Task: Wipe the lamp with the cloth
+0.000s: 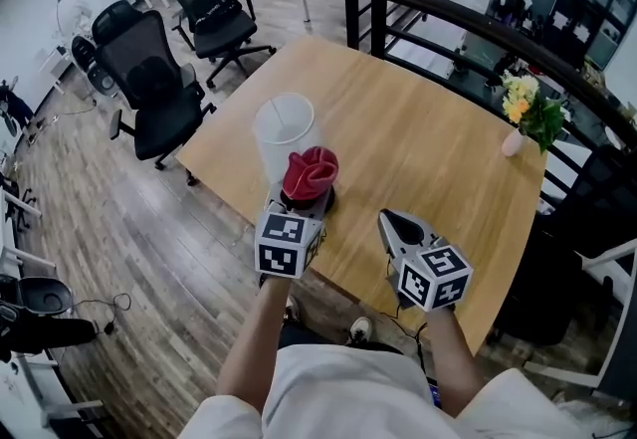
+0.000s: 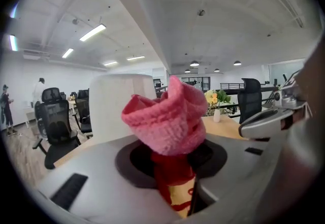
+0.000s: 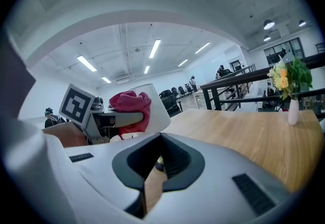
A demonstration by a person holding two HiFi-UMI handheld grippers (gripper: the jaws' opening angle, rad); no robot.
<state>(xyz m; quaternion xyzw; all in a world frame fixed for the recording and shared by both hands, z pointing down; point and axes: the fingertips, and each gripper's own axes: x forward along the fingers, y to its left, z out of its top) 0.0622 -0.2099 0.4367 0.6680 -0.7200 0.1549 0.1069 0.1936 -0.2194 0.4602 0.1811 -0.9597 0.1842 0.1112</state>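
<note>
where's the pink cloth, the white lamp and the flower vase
pink fluffy cloth (image 1: 311, 171), head view, bunched top
white cylindrical lamp shade (image 1: 276, 146), head view, side wall
small white flower vase (image 1: 514, 142), head view, vase body

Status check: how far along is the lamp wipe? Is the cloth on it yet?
Done: the red cloth is picked up, bunched in the shut left claw. In hand: it is held right by the shade of the white lamp; whether they touch can't be told. Left: the wiping itself, which shows no sign on the shade. The right claw is shut and empty above the table.
</note>
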